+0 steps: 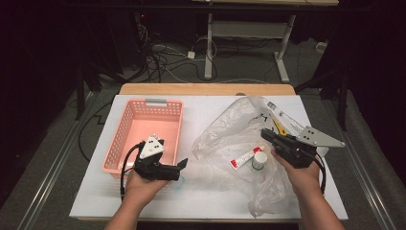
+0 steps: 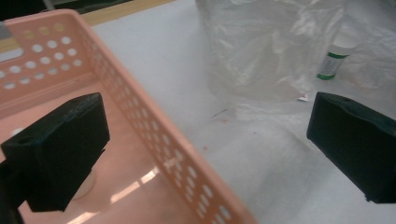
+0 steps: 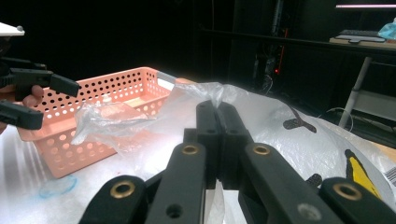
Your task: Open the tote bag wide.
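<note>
- The left gripper (image 1: 181,164) hangs over the near right corner of the pink basket (image 1: 125,124), its jaws spread wide with nothing between them. In the left gripper view one jaw stands over the basket floor and the other over the bare white tabletop (image 2: 187,65), with the basket's perforated side wall running between them.
- The right gripper (image 1: 266,134) has its jaws pressed together on a fold of the clear plastic bag (image 1: 230,124); in the right gripper view the film rises in a pinched peak just beyond the closed jaw tips.
- Beside the right gripper, on its side facing the left gripper, a small white bottle with a green label (image 1: 259,160) stands upright inside the bag, close to the right hand (image 1: 299,175).
- Touching or almost touching the bottle lies a red-and-white tube (image 1: 243,158). Its long axis runs diagonally, the red end pointing toward the open jaws of the left gripper, the other end toward the bottle.
- Seen from the left gripper, the bottle (image 2: 332,63) and a corner of the tube lie ahead and across the open tabletop, behind the crumpled film.
- My reading: the right gripper holds the bag open, so the left gripper, though farther off, is the free one to reach in for the tube or the bottle, approaching from the tube's red end.
- Farthest from both grippers, a yellow-printed packet (image 1: 279,125) lies under the bag beyond the right jaws.
</note>
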The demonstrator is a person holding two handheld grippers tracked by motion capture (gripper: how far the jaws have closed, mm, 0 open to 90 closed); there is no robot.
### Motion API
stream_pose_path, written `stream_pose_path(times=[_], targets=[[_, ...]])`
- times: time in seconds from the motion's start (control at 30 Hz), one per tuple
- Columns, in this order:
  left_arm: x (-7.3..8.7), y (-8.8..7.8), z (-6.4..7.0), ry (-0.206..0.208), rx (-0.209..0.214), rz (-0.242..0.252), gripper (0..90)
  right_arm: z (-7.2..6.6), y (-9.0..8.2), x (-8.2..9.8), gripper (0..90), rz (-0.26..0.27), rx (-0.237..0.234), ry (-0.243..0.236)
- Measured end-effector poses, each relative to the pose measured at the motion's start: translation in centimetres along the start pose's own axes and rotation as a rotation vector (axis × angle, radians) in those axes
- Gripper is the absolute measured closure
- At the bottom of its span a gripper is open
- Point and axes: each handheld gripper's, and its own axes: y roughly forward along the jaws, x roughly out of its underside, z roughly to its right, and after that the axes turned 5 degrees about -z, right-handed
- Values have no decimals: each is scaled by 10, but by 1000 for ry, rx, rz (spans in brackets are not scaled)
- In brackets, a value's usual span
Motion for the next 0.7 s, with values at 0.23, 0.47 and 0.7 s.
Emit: stream_pose_path(times=[0.23,0.47,0.7], targets=[[5,-6,-19,-44,-40,2,0,0,0,0,900,1,0,1],[10,-17,-41,-101,-79,23,0,0,0,0,900,-2,1,0],[15,-26,-54,-135,-104,32,0,0,0,1,900,-6,2,3]])
